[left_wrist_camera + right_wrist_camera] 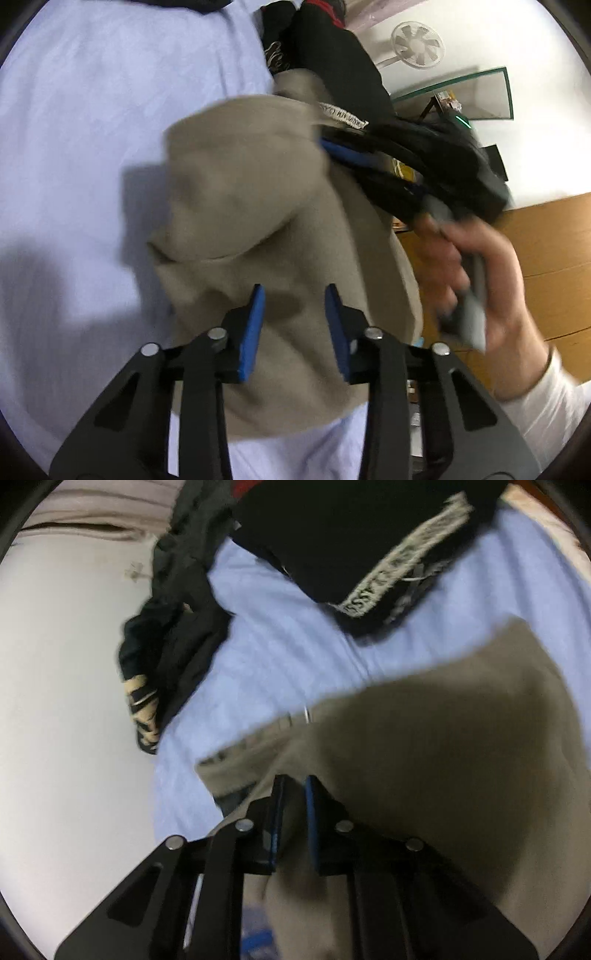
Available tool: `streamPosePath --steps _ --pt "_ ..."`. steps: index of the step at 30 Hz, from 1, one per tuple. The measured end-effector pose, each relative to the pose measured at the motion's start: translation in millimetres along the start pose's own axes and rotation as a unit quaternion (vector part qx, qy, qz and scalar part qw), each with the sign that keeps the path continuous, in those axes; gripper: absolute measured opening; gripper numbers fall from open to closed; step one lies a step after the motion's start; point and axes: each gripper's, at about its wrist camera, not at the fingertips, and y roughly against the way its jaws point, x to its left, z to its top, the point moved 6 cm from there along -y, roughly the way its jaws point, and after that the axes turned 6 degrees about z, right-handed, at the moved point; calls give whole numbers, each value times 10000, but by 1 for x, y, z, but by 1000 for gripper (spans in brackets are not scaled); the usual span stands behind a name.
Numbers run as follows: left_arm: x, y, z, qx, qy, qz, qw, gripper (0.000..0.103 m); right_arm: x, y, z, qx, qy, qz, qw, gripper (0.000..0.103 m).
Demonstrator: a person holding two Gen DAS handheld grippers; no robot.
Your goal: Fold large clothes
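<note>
Beige garment [258, 206] is bunched on the light-blue bedsheet [74, 147], partly lifted. Right gripper [293, 794] is clamped on its fabric, jaws nearly closed w/ cloth between. Left gripper [294, 299] is held just above the garment, jaws apart, nothing between. Right hand [476, 273] is seen beside the garment. Black clothes [332, 535] are piled beyond the garment; a white fan [417, 44] farther off.
</note>
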Motion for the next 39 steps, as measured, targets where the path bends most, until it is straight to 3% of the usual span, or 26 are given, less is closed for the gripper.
streamPosePath --steps 3,5,7,9,11,12,14,15,16,20,23,25,29,34,39 --pt "-13 -16 22 -101 -319 82 9994 23 1 -2 15 345 86 80 9993 13" --pt "-24 -26 41 -116 -569 147 9982 18 11 28 15 259 160 433 9986 29" --pt "-32 -32 54 -77 -743 166 9971 14 15 61 3 130 234 570 9980 57" --pt "-38 -40 65 -15 -921 355 9951 14 11 106 -18 -148 408 506 9978 66" --pt "-42 -50 71 128 -1071 534 9927 14 -1 139 -40 -425 452 352 9975 66" --pt "-45 -56 74 210 -1204 646 9904 12 -11 156 -57 -555 415 245 9973 63" --pt "-48 -65 80 326 -1386 855 9861 3 -32 179 -92 -691 348 146 9969 31" --pt "-48 -69 82 402 -1444 935 9843 3 -38 182 -102 -691 326 86 9970 7" --pt "-46 -73 85 467 -1503 989 9826 3 -46 187 -119 -717 322 -26 9969 1" --pt "-45 -92 89 688 -1962 1318 9692 3 -90 172 -171 -584 103 -732 9956 0" --pt "-35 -111 83 1011 -2034 1408 9636 4 -127 155 -183 -618 -73 -1086 9921 0" --pt "-32 -120 79 1077 -2125 1482 9598 4 -153 140 -185 -505 -285 -1136 9918 0" --pt "-15 -140 76 1108 -1881 1583 9629 6 -193 105 -168 -320 -663 -929 9930 0" --pt "-8 -143 81 1066 -1707 1687 9649 5 -198 91 -149 -109 -658 -924 9935 0" --pt "-35 -96 60 804 -1968 1536 9650 3 -169 130 -161 -257 -578 -865 9942 0"
